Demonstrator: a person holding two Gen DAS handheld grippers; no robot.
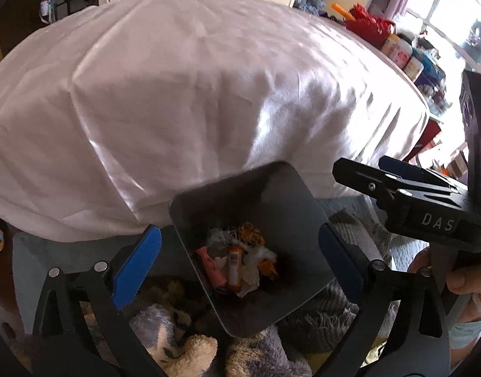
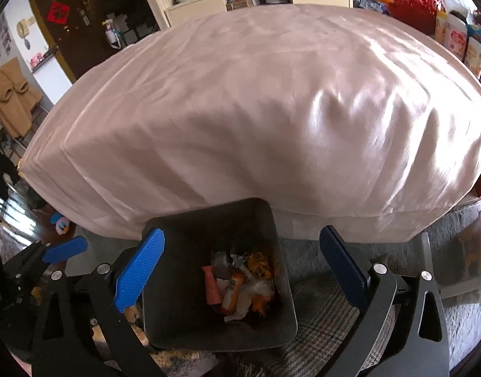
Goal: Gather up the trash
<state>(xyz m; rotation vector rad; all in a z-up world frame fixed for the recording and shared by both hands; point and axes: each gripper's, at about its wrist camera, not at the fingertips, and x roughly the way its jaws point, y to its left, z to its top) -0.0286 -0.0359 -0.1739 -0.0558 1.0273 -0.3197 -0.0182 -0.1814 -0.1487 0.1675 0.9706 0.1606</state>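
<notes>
Both my grippers hang over the dark bin (image 2: 265, 282), pointing steeply down into it. My left gripper (image 1: 240, 264) and my right gripper (image 2: 240, 270) each stand with blue pads spread wide and nothing between them, the posture that lets a carried piece fall clear, I judge. The trash (image 2: 237, 286) lies heaped at the bin's bottom: a pink wrapper (image 2: 212, 286), an orange tube (image 2: 232, 292), white tissue and yellow-orange scraps. The bin stands on the floor just beside the foot of a bed (image 2: 272, 110), presumably set there to be within reach of whatever is gathered from it. The bed's pale satin sheet looks bare of litter. A grey rug (image 2: 319, 323) lies under the bin, plush toys (image 1: 184, 345) near it; shelves and cluttered containers line the far walls.
</notes>
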